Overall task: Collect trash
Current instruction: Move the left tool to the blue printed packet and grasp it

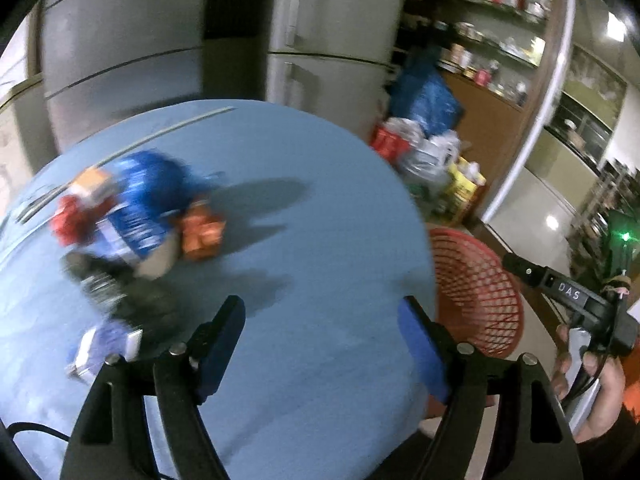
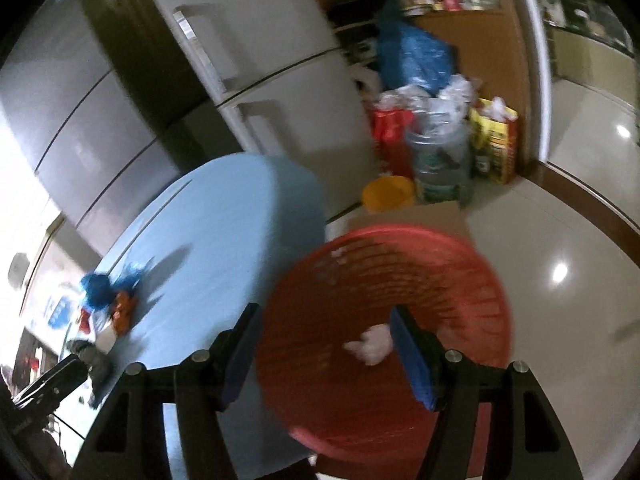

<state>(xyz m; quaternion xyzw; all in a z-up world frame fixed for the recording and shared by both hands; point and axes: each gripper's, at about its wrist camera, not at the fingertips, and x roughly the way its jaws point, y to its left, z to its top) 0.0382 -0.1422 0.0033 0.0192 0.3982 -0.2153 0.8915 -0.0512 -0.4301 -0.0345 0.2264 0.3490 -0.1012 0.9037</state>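
Observation:
A heap of trash lies on the round light-blue table (image 1: 300,240): a blue wrapper (image 1: 144,208), a red wrapper (image 1: 70,218), an orange wrapper (image 1: 202,232) and a dark crumpled piece (image 1: 120,292). My left gripper (image 1: 320,320) is open and empty above the table, right of the heap. My right gripper (image 2: 324,328) is open and empty above a red mesh basket (image 2: 460,280) that stands beside the table. A crumpled white paper (image 2: 372,344) lies inside the basket. The heap also shows in the right wrist view (image 2: 112,304), far left.
Grey refrigerators (image 1: 328,40) stand behind the table. Bags and boxes of clutter (image 2: 440,132) and a yellow bucket (image 2: 388,192) sit on the floor beyond the basket. The shiny tiled floor (image 2: 560,220) extends right. Shelves (image 1: 492,20) line the back wall.

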